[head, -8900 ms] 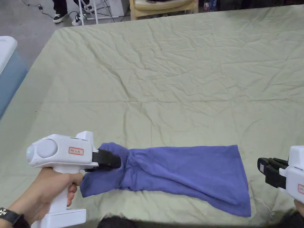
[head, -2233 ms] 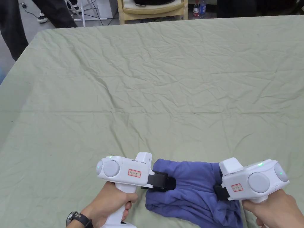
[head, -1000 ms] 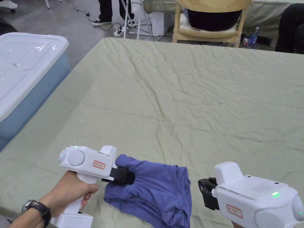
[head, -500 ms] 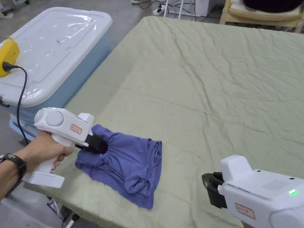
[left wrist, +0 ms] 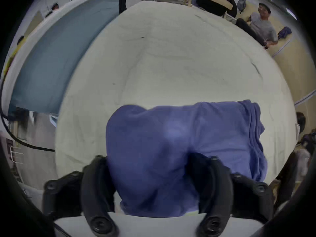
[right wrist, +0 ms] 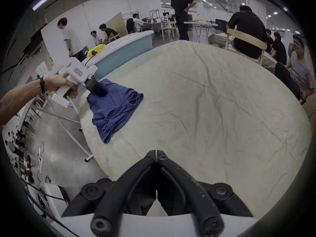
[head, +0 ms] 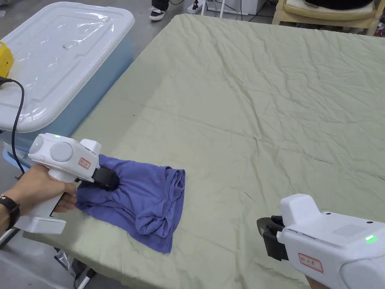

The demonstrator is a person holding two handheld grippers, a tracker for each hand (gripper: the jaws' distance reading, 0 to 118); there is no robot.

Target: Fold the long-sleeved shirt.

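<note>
The blue long-sleeved shirt lies folded into a rumpled bundle at the front left corner of the green-covered table. My left gripper is shut on the bundle's left end. In the left gripper view the thick cloth bulges between the two spread jaws of that gripper. My right gripper hovers over the table's front edge, well right of the shirt, shut and empty. In the right gripper view its tips meet, and the shirt and left gripper show farther off.
A large blue bin with a white lid stands just left of the table, a yellow plug box and cable on it. A wooden chair is at the far edge. Several people sit and stand beyond.
The long shirt was folded end to end. The right gripper let go and drew back right. The left gripper has pulled the bundle toward the table's left edge.
</note>
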